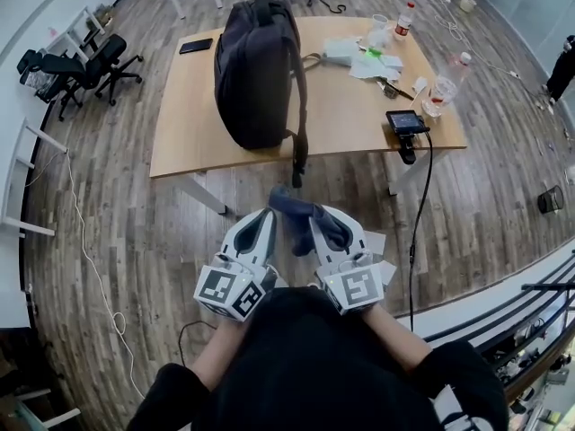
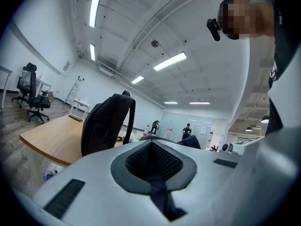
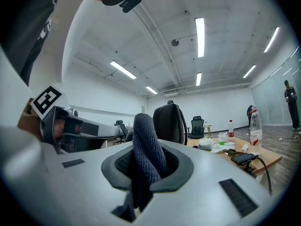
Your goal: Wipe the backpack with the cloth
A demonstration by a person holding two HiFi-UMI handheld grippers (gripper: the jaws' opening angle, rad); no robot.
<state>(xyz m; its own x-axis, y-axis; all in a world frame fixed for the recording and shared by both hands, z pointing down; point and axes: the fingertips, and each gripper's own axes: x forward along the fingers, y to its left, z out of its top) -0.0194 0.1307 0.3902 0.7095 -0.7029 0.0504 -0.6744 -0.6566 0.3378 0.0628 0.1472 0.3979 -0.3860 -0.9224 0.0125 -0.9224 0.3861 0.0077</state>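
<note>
The right gripper (image 3: 146, 160) is pinching a dark blue cloth (image 3: 146, 140) between its fingers, and only this gripper's view is showing the cloth's nubby knit, standing in a rounded fold. The left gripper (image 2: 153, 163) is holding its fingers pressed together. From the head view, both are hovering close to the person over open plank floor (image 1: 117, 232), well short of the wooden tabletop (image 1: 189, 115), where the black backpack (image 1: 256, 70) is standing upright near the front edge, one strap hanging over it.
</note>
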